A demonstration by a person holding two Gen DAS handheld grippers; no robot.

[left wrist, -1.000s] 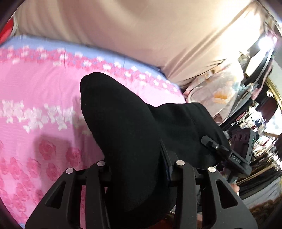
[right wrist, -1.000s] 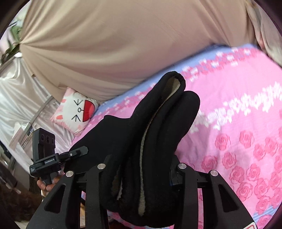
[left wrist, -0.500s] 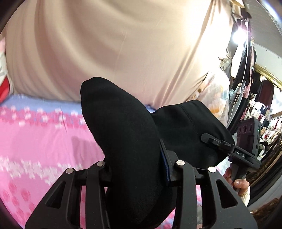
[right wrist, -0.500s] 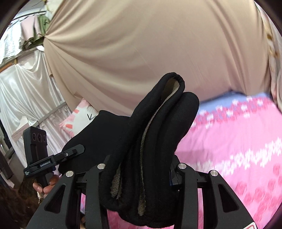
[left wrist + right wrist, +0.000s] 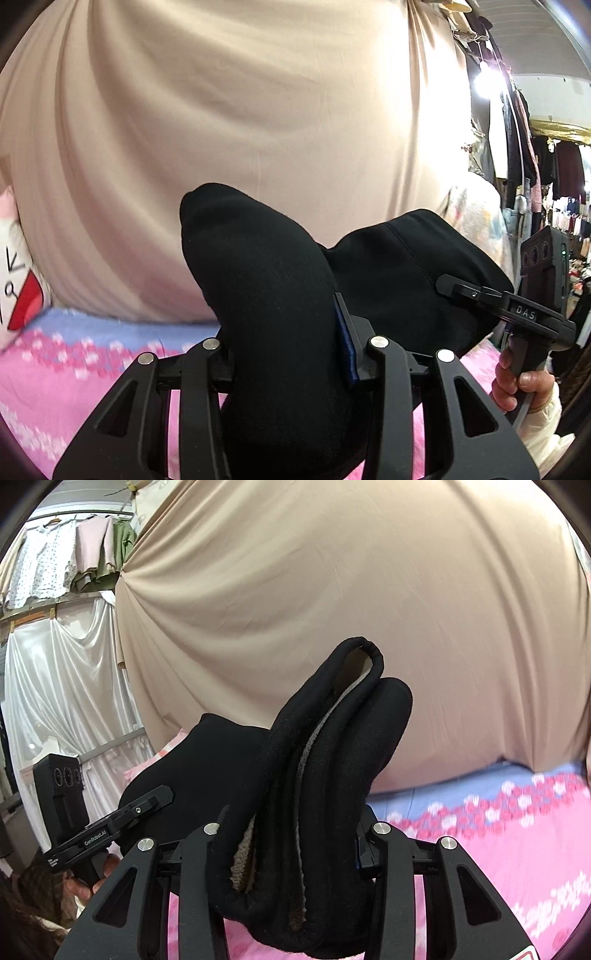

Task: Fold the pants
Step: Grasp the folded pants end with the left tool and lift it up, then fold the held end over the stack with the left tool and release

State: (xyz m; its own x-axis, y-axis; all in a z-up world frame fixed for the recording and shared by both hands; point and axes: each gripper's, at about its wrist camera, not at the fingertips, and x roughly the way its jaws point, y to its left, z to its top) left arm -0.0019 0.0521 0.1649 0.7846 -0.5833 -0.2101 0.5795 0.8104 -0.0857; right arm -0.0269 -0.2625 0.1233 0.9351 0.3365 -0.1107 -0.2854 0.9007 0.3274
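- Left gripper [image 5: 291, 365] pinched a thick bunch of the black pants [image 5: 266, 295]; cloth filled the gap between its fingers and bulged up past the tips toward 11 o'clock.
- Right gripper [image 5: 291, 834] clamped on another bunch of the same pants, folded edge with pale fleece lining [image 5: 314, 738] showing, cloth peaking toward 1 o'clock.
- Pants were held off the pink floral bedspread [image 5: 48, 373], stretched between the two tools; how much hung below could not be seen.
- In the left view, the other tool sat at 3 o'clock, a hand [image 5: 517, 384] with a light sleeve gripping its handle.
- In the right view, the other tool was at 8 o'clock, hand [image 5: 85, 882] partly visible under it.
- Beige curtain [image 5: 332, 590] filled the background in both views.
- Cartoon pillow [image 5: 14, 280] at 9 o'clock in the left view, on the bed edge.
- Hanging clothes [image 5: 70, 554] at 10 o'clock in the right view; white drape [image 5: 62, 686] below them.
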